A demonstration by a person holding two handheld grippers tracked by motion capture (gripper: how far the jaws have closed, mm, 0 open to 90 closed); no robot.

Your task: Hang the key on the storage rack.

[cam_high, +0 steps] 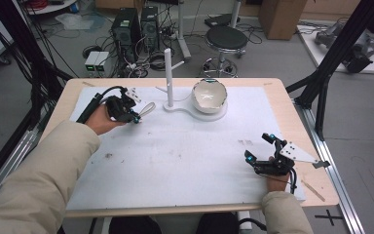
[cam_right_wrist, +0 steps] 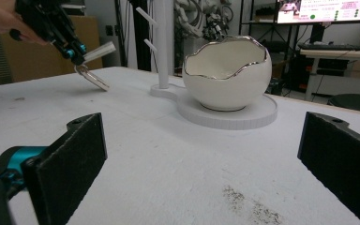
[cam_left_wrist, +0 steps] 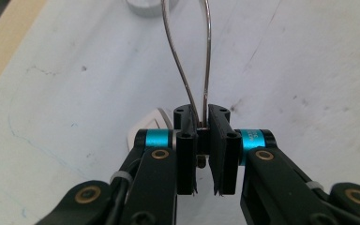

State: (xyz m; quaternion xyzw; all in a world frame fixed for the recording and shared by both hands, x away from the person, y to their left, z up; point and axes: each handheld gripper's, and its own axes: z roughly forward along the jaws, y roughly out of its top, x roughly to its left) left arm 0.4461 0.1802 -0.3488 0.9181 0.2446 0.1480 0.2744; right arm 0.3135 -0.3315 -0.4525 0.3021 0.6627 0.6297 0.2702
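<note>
- Left tongs point(cam_high: 135, 117) are clamped on the narrow end of a thin wire loop point(cam_left_wrist: 194, 61). In the left gripper view the jaws stand nearly together, with the two wire legs pinched between them.
- The loop juts forward from the jaws, raised a little off the worktop point(cam_high: 175, 161), left of the white peg stand point(cam_high: 168, 73). In the right gripper view its far end dips toward the surface; whether it touches I cannot tell.
- Right tongs point(cam_high: 259, 148) sit wide apart and empty at the near right of the worktop, facing the bowl point(cam_right_wrist: 225, 70), which rests on the stand's round base.
- Likely step: carry the loop to the stand and hang it on a peg, or drop it in the bowl. Which one is unclear.
- To do it well: keep the squeeze steady, since thin wire may swivel between flat pads.
- Approach the post from the open left side, loop plane level with a peg, and thread it over before easing the jaws.
- Risk: knocking the light stand or the bowl. The free right tongs could steady the base.
</note>
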